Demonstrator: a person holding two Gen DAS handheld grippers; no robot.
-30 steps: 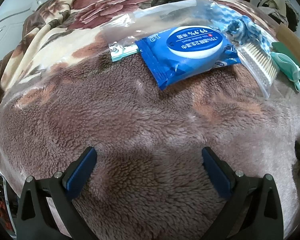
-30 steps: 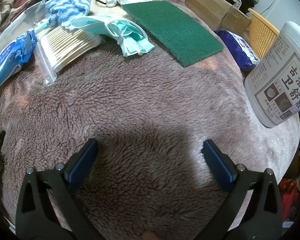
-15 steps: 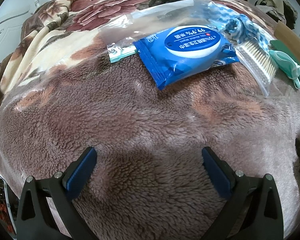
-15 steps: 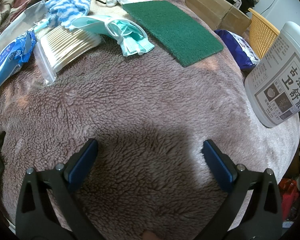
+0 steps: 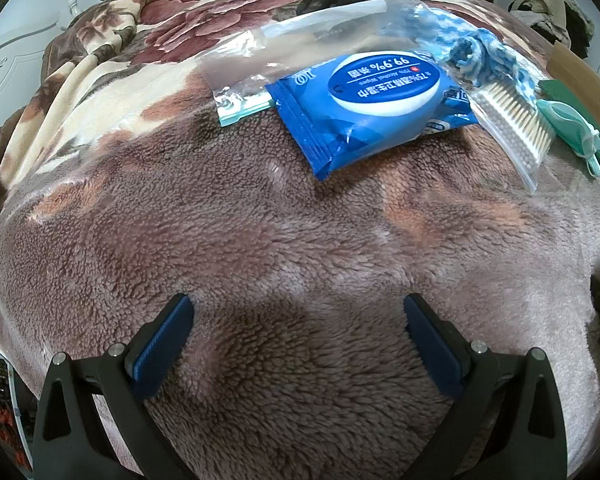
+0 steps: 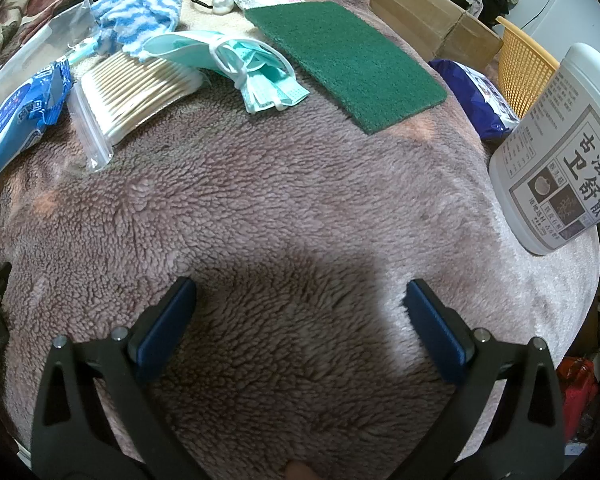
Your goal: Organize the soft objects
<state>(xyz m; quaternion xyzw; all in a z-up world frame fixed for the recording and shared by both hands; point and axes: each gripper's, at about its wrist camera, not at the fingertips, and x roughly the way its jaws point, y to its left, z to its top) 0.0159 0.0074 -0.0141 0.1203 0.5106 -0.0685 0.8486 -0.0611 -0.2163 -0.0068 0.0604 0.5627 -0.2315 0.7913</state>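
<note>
Home bedroom, floral fleece blanket on bed, clothes pile, yellow laundry basket

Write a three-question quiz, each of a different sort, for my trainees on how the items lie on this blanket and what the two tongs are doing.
1. True or false: the left tongs grip the blue wipes pack.
2. Multiple choice: in the right wrist view, what lies directly left of the green scouring pad? A) white jar B) teal face mask C) yellow basket
3. Fill in: the bag of cotton swabs lies between the wipes pack and the ____.

Key
1. False: both the left and the right tongs are open and empty over the fleece blanket.
2. B, the teal face mask.
3. Face mask.
</note>
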